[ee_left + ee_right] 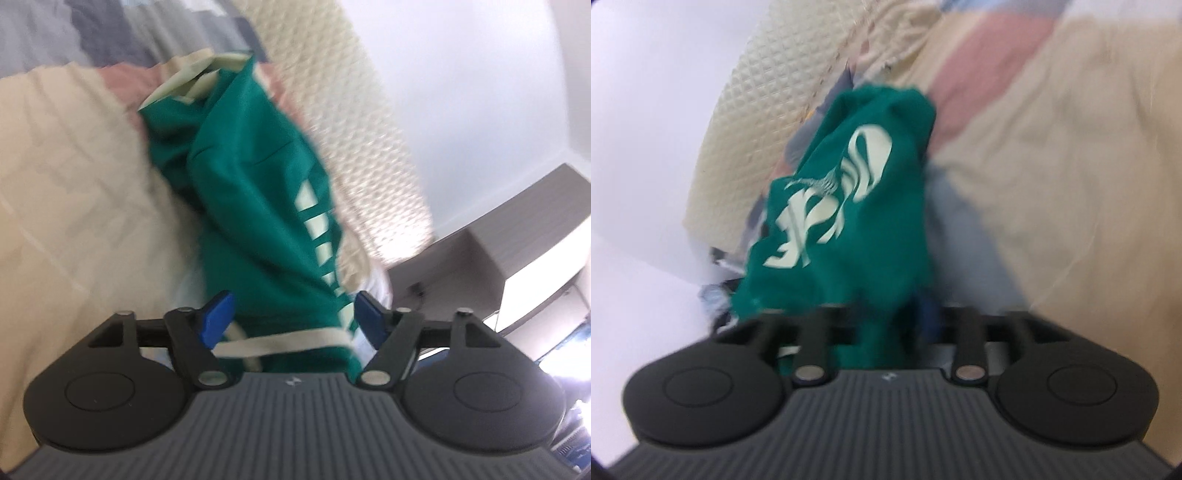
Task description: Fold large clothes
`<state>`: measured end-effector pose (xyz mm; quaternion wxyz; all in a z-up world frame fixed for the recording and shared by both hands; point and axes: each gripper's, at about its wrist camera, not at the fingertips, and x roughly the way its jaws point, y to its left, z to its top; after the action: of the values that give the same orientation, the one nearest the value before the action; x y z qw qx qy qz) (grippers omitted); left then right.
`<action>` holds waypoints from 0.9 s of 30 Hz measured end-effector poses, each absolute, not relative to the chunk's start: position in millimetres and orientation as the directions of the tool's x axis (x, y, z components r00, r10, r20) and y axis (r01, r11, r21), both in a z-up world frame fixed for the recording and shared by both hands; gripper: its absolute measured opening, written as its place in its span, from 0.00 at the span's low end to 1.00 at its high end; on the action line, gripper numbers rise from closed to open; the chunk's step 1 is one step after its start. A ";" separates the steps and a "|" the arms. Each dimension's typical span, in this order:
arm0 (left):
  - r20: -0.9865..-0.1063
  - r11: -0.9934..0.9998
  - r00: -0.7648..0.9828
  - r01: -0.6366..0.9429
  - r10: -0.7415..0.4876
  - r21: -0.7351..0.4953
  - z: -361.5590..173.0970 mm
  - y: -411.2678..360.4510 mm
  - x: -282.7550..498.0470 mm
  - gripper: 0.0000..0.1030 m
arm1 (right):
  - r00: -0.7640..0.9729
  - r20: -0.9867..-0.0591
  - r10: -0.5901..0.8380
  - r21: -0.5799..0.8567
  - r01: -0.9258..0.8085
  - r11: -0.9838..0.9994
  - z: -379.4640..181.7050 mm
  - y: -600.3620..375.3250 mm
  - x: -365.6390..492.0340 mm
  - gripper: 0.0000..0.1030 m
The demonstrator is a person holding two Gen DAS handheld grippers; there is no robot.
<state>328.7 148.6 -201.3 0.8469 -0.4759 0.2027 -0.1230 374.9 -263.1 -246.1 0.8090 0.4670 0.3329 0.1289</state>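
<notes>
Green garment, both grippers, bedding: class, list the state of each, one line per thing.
Green garment: bunched, unfolded, pale print showing.
Cream drawstring: loose, strung between the blue pads.
Left gripper: open, garment between its fingers.
Right gripper: blurred, grip unclear.
Beige bedding: rumpled.

Bunched green garment (255,192) filling the gap between the left gripper's (291,317) spread blue fingers (218,314), cream bedspread (70,192) open to its left, textured cream headboard (369,147) close on the right, bare white wall (480,92) beyond.
</notes>
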 end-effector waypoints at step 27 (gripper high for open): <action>-0.096 0.455 0.888 0.135 -0.449 -0.880 -150.7 137.2 273.0 0.15 | 0.789 -0.222 0.573 0.698 -0.281 0.658 -158.4 -235.7 355.7 0.07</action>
<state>273.0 137.2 -150.7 0.8379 -0.4920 0.1594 -0.1744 355.7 -235.7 -158.5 0.8843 0.3354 0.2172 0.2415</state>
